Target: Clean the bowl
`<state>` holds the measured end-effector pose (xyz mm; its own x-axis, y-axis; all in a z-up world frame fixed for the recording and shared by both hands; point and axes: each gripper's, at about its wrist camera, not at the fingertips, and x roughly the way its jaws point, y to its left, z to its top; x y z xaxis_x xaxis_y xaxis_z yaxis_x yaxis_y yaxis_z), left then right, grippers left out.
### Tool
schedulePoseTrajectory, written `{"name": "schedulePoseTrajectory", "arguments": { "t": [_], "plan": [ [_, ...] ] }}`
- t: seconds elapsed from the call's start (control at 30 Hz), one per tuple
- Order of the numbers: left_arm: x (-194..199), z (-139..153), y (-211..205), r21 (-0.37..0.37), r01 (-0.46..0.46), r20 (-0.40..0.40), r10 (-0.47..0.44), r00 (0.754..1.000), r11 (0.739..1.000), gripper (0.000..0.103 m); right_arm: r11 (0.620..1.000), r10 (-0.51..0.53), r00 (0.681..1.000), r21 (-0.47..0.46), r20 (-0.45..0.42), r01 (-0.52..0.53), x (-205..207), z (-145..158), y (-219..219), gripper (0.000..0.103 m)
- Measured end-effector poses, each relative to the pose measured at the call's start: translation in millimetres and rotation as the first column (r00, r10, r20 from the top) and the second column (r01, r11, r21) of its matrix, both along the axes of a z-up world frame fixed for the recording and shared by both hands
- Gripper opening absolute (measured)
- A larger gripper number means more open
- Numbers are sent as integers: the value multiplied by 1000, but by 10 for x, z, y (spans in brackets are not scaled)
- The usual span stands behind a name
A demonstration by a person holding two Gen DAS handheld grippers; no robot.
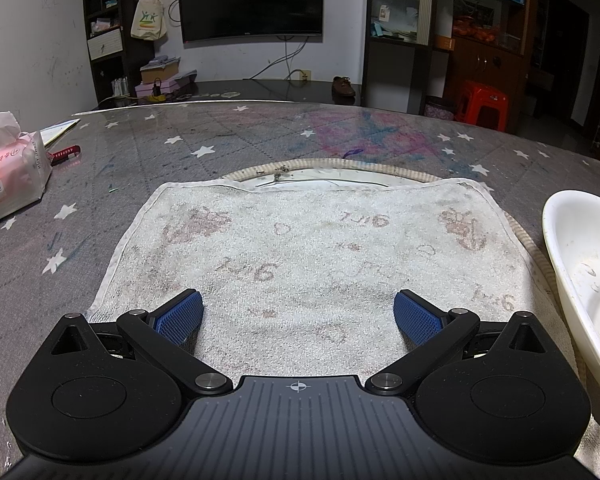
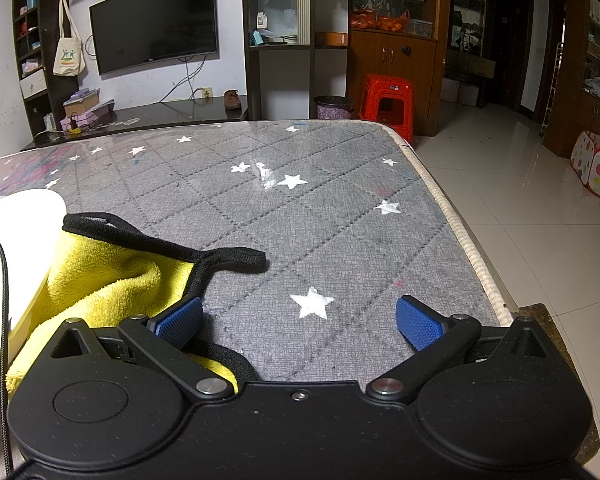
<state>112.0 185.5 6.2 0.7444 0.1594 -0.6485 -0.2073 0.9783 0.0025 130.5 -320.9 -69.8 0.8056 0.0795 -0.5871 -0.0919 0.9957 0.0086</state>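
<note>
Bowl lay tilted beside the white towel, opening leftward; left gripper and right gripper both spread, empty.

Star-patterned grey table bears white towel, bowl, yellow cloth, tissue pack.

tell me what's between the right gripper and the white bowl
In the right wrist view, a yellow cloth with black trim lies between the open right gripper and the white bowl, bunched against the bowl's side and reaching the gripper's left finger.
</note>
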Motion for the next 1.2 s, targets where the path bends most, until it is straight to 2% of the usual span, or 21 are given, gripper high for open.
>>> {"name": "schedulePoseTrajectory", "arguments": {
  "t": [1.2],
  "plan": [
    [-7, -1, -2, 0, 0, 0, 0, 1000, 1000, 103, 1000, 0, 1000, 0, 0, 0, 2, 6, -105, 103]
  ]
}}
